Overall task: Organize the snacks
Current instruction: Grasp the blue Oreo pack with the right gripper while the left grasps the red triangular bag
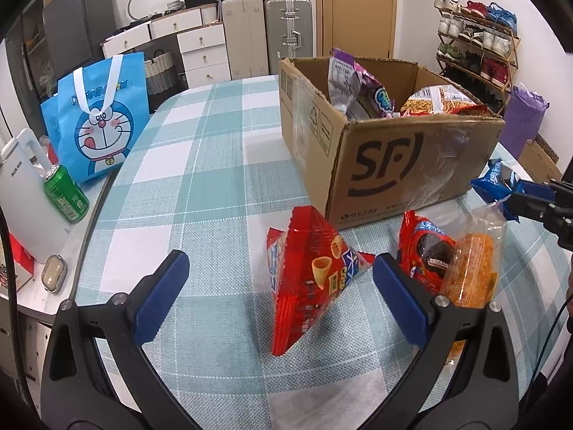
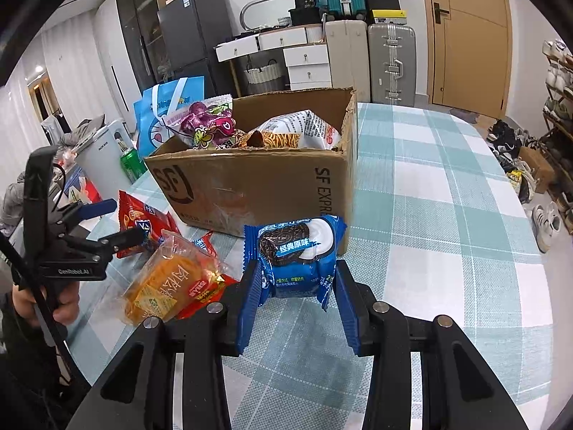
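My right gripper [image 2: 297,279] is shut on a blue cookie pack [image 2: 295,254], held just above the checked tablecloth in front of the cardboard box [image 2: 250,186]. From the left wrist view that same blue cookie pack [image 1: 496,182] shows at the right edge beside the box [image 1: 394,157]. My left gripper [image 1: 279,276] stands open over the cloth, with a red cone-snack bag [image 1: 308,276] upright between its fingers, untouched. A red cookie pack [image 1: 426,251] and a clear-wrapped orange cake [image 1: 472,268] lie just right of it. The box holds a purple bag [image 1: 354,86] and a noodle-snack bag [image 1: 440,102].
A blue cartoon tote [image 1: 96,122], a green can [image 1: 66,193] and a white appliance [image 1: 25,193] sit off the table's left edge. A shoe rack [image 1: 480,46] stands at the right. Suitcases and drawers line the far wall. A hand [image 2: 53,301] holds the left gripper.
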The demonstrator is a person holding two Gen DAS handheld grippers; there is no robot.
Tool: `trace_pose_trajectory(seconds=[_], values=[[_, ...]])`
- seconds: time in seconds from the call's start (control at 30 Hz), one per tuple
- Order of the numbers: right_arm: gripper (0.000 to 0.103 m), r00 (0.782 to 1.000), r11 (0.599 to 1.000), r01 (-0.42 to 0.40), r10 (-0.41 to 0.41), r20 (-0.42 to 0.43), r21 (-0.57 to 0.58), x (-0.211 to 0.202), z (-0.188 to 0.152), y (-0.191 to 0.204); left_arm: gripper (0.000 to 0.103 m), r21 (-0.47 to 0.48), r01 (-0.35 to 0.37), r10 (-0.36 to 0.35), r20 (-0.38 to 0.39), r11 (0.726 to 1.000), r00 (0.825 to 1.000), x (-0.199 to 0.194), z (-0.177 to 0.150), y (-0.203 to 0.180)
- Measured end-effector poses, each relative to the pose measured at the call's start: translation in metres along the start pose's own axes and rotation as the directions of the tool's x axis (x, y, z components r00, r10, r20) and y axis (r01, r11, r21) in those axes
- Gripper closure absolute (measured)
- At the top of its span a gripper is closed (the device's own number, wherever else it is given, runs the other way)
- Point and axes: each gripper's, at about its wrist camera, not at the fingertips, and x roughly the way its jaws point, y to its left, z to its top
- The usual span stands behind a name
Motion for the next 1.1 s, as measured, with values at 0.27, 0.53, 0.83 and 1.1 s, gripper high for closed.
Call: trace_pose_trajectory(seconds=[0.27,0.53,0.83,1.1], values=[[0.062,1.000,1.000,-0.002,0.002,0.003,-0.001,-0.002,-0.001,-0.002,0.047,-0.038,0.129,-0.130,-0.026,0.991,0.991,0.010,-0.003,0.002],[0.062,1.000,1.000,-0.003,0.003,0.008,-0.004,-0.002,-0.001,-0.001,0.069,-0.039,0.170,-0.171,-0.024,0.985,0.985,0.007,-0.003,-0.001],[0.062,1.000,1.000,-0.004,0.004,0.031,0.003,-0.009,0.001,-0.003,0.069,-0.039,0.179,-0.178,0.034,0.983,0.983,-0.020,0.004,-0.002],[0.062,0.998,1.000,-0.012,0.012,0.055,0.006,-0.021,0.003,-0.005,0.069,-0.032,0.184,-0.181,0.086,0.982,0.980,-0.048,0.010,-0.006]])
